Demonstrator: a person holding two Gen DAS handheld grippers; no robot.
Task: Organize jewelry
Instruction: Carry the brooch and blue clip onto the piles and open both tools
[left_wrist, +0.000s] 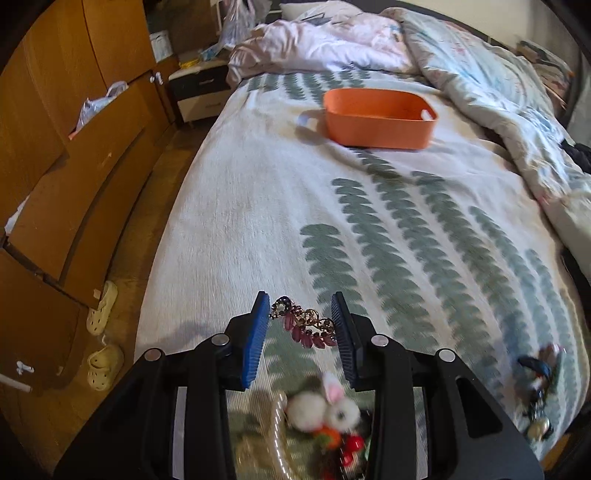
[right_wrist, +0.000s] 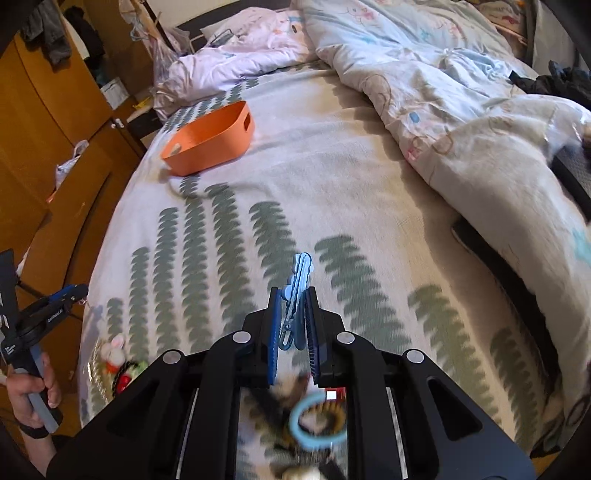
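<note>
My left gripper (left_wrist: 300, 314) is shut on a purple and gold beaded bracelet (left_wrist: 304, 326), held between its blue pads above the bed. A pile of jewelry with a white bunny charm (left_wrist: 325, 406) lies just below it. My right gripper (right_wrist: 293, 314) is shut on a light blue hair clip (right_wrist: 297, 291) that sticks up past the fingertips. Below it lie a light blue ring (right_wrist: 317, 417) and other blurred pieces. An orange basket (left_wrist: 380, 118) stands far up the bed, and it also shows in the right wrist view (right_wrist: 210, 138). The left gripper (right_wrist: 70, 293) appears at the left edge there.
The bed has a white cover with green leaf print (left_wrist: 332, 206). A rumpled duvet (right_wrist: 461, 110) lies along the right side. A wooden wardrobe and drawers (left_wrist: 74, 166) stand left of the bed, with pale clogs (left_wrist: 103, 332) on the floor. More trinkets (left_wrist: 539, 391) lie at the bed's right.
</note>
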